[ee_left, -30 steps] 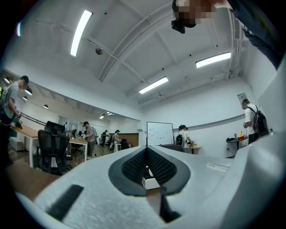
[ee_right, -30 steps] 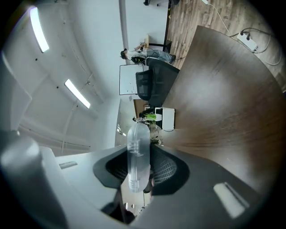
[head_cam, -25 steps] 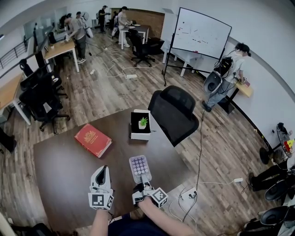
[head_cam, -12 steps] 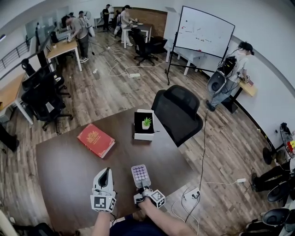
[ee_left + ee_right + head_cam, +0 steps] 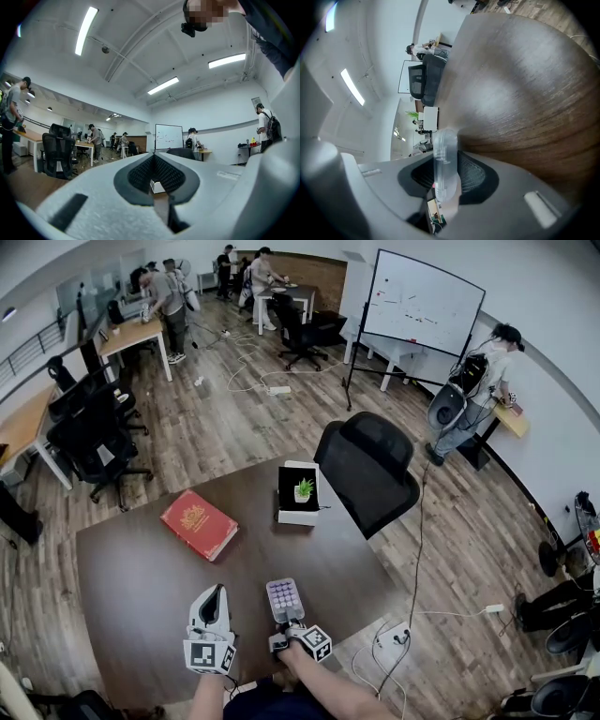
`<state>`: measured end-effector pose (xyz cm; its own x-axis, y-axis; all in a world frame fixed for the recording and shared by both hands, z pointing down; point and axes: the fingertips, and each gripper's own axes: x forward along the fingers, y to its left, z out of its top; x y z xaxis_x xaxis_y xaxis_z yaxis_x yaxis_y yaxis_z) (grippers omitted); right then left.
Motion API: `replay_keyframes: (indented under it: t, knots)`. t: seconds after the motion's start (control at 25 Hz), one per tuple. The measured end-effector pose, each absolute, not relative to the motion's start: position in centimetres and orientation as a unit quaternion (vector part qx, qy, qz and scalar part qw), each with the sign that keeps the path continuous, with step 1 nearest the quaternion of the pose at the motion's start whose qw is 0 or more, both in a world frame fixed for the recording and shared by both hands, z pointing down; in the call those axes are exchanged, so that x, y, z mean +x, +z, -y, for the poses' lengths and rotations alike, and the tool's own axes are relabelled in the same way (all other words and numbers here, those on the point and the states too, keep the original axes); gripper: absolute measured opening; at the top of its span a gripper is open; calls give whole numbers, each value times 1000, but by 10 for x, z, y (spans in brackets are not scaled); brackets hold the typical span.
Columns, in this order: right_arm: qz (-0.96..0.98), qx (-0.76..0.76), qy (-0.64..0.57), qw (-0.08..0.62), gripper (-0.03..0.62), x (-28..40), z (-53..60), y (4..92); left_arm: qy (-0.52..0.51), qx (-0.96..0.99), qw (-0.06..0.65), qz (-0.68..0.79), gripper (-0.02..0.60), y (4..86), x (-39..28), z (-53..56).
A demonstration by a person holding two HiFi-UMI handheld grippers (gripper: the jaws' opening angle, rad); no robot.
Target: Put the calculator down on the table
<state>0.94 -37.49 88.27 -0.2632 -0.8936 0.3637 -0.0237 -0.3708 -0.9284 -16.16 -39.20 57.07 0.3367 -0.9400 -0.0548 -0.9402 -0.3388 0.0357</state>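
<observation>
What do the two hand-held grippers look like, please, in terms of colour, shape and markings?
Both the left gripper and the right gripper have light grey, wedge-shaped jaw shells that taper forward, lined inside with dark, ribbed pads. Each carries a white cube printed with black square markers at its rear. No cables show. The person wears dark clothing.

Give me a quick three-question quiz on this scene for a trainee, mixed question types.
1. True or false: the calculator lies released on the table.
2. In the head view, what lies on the table left of the white plant box? A red book; B laptop; C mug.
3. Fill in: the ___ gripper grips the calculator.
Key: 1 false; 2 A; 3 right gripper.
</observation>
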Motion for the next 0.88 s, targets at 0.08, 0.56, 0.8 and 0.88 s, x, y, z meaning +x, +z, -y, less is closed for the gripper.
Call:
replay_keyframes:
  t: [0.08,0.56,0.8,0.88]
  knots:
    - [-448,-508,-654,336,121,8,376,886,31,-818,0,-575,-5,574,-163,391]
    - [-446,-504,-662,331,123,-2,381,893,24,-814,-5,-580,-5,579,-169,393]
    - [-438,-481,-683,333,227,-13,382,889,26,-809,-13,-587,-5,580,-178,397]
    - [-430,-476,-691,335,272,-16,383,887,29,-808,-16,-588,-5,581,-179,399]
